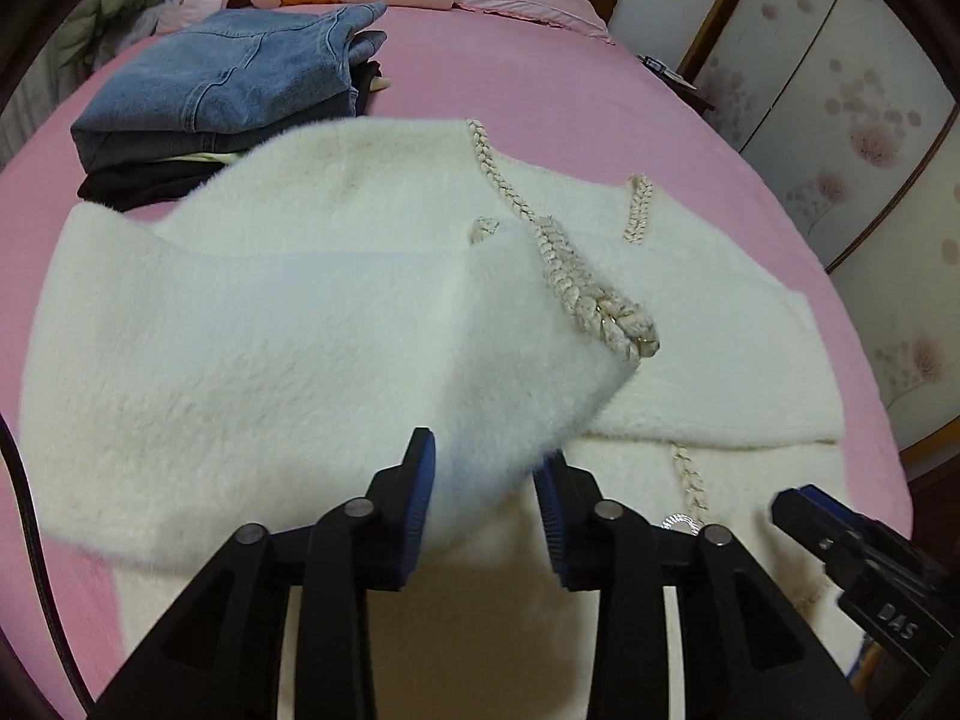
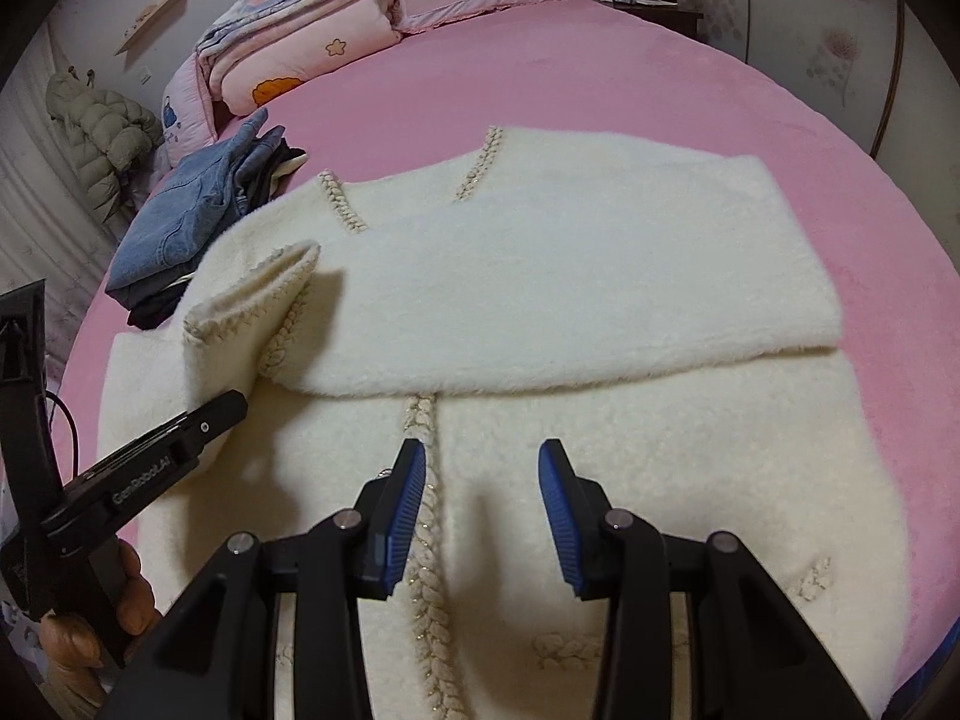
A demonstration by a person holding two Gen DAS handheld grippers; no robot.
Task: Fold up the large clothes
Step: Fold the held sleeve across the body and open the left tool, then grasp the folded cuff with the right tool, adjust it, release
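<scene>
A white fluffy cardigan (image 2: 540,276) with braided trim lies on the pink bed (image 2: 600,60); its right sleeve is folded across the chest. In the left wrist view the left sleeve (image 1: 330,348) is raised off the cardigan (image 1: 720,324), and its cuff sits between the fingers of my left gripper (image 1: 483,462), which is closed on it. That gripper shows at the left in the right wrist view (image 2: 234,405). My right gripper (image 2: 480,474) is open and empty, hovering over the cardigan's lower front beside the braided placket (image 2: 420,414). Its tip shows in the left wrist view (image 1: 798,504).
A stack of folded clothes topped with blue jeans (image 1: 228,84) lies at the far left of the bed, also in the right wrist view (image 2: 192,216). Pink quilts and pillows (image 2: 288,60) are piled at the headboard. A wardrobe (image 1: 840,90) stands to the right.
</scene>
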